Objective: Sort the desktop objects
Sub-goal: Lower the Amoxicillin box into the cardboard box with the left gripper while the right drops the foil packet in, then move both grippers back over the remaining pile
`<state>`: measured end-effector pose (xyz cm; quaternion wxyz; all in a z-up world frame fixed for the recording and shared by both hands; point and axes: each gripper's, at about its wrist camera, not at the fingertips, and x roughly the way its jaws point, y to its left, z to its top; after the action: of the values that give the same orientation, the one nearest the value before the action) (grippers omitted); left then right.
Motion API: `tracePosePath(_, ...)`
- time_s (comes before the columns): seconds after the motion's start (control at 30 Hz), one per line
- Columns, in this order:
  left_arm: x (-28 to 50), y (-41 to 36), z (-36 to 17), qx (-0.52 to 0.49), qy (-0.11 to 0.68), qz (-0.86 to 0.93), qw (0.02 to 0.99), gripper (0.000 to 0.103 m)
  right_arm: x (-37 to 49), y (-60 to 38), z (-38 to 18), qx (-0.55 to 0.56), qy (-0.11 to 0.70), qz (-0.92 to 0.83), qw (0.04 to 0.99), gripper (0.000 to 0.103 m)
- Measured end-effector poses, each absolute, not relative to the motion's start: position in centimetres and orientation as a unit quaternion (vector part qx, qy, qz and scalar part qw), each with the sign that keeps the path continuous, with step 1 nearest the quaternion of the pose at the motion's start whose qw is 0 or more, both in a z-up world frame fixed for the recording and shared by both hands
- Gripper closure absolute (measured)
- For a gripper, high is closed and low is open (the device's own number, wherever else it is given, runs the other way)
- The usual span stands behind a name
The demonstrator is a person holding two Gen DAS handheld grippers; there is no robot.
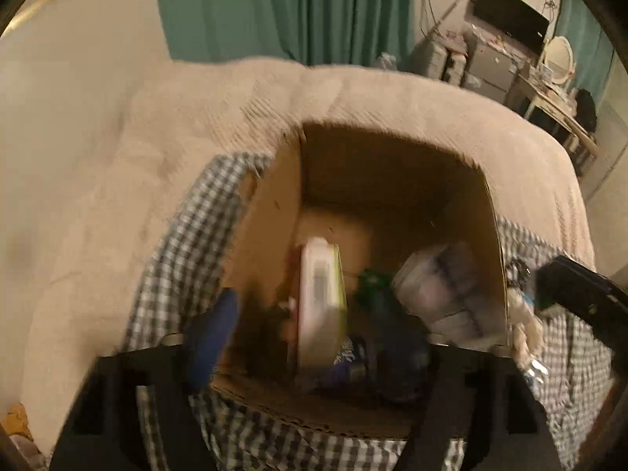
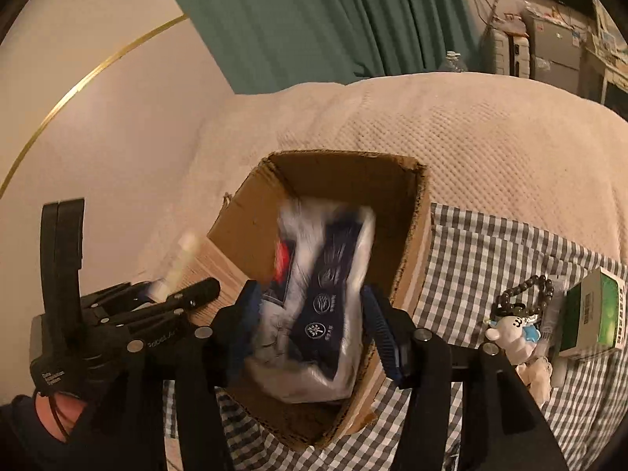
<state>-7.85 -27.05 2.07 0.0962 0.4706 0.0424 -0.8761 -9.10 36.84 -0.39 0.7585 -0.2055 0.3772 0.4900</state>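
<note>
green curtain (image 1: 282, 8), monitor (image 1: 510, 19) on bg desk, beige bedspread (image 2: 490, 137)

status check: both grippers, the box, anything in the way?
Left gripper open over cardboard box. Right gripper open, plastic packet between the fingers, inside the box. Bead bracelet, green carton still out on the cloth.

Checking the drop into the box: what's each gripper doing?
Left gripper: open, holding nothing.
Right gripper: open, tissue pack loose between its fingers.
</note>
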Motion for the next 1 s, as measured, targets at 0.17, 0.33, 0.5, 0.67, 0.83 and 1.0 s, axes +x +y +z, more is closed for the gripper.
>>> tracePosePath(0.17,-7.6,-25.9,3.9,0.454,0.036,-0.885,0.097,0.021,-8.0,34.5,1.7,-0.190,0.366,0.480,0.774,0.047)
tracePosePath(0.33,-7.2,-23.1,4.7,0.451,0.029,-0.889,0.078,0.017,-6.3,30.5,4.0,-0.189,0.361,0.452,0.793,0.046)
tracePosePath(0.5,-7.6,-18.6,5.5,0.451,0.029,-0.891,0.048,0.017,-4.6,25.5,6.2,-0.213,0.342,0.409,0.819,0.045)
tracePosePath(0.67,-8.1,-13.3,5.9,0.447,0.013,-0.894,0.012,0.014,-2.4,19.8,8.3,-0.201,0.344,0.367,0.841,0.041)
tracePosePath(0.83,-9.0,-7.8,4.5,0.462,-0.006,-0.887,-0.018,0.013,0.0,15.1,8.8,-0.198,0.348,0.325,0.857,0.041)
tracePosePath(1.0,-10.1,-4.2,1.6,0.493,-0.026,-0.869,-0.039,0.013,2.3,13.0,7.8,-0.194,0.364,0.306,0.858,0.041)
